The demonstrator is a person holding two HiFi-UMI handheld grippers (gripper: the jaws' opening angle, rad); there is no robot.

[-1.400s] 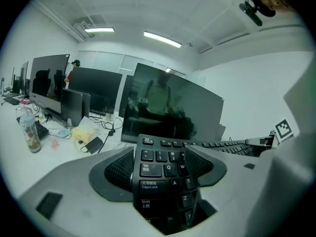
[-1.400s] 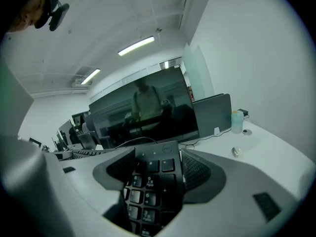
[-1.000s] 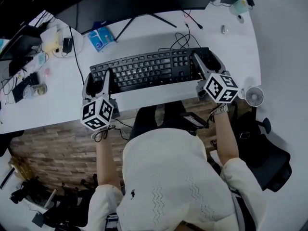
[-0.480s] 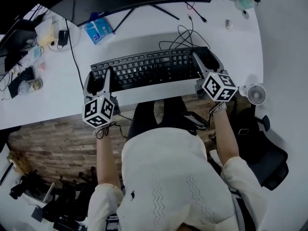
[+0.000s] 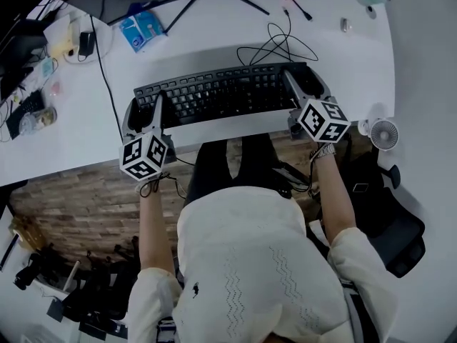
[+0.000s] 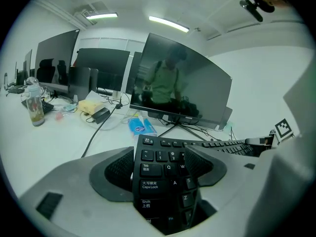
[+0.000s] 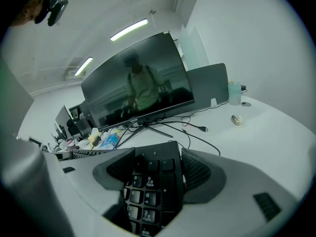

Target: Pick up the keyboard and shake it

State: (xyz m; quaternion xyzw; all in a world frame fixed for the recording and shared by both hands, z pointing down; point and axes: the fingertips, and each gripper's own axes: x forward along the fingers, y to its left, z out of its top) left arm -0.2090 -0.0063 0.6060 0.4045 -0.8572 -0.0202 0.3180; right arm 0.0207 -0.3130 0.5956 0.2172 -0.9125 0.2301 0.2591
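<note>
White desk (image 5: 214,27), keyboard (image 5: 221,95) clamped endwise by left gripper (image 5: 145,113), right gripper (image 5: 305,90)

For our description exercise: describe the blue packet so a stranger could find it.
Find the white desk, then the black monitor at its far edge. The packet lies beside the stand's left leg, beyond the keyboard: flat and bright blue among black cables.

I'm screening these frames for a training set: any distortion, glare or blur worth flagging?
Left gripper view and right gripper view: heavy fisheye bending, black corners, and the glossy dark monitor screen mirrors a person. Head view: even lighting, the black keyboard is sharp, no strong glare, and the edges are slightly curved.
</note>
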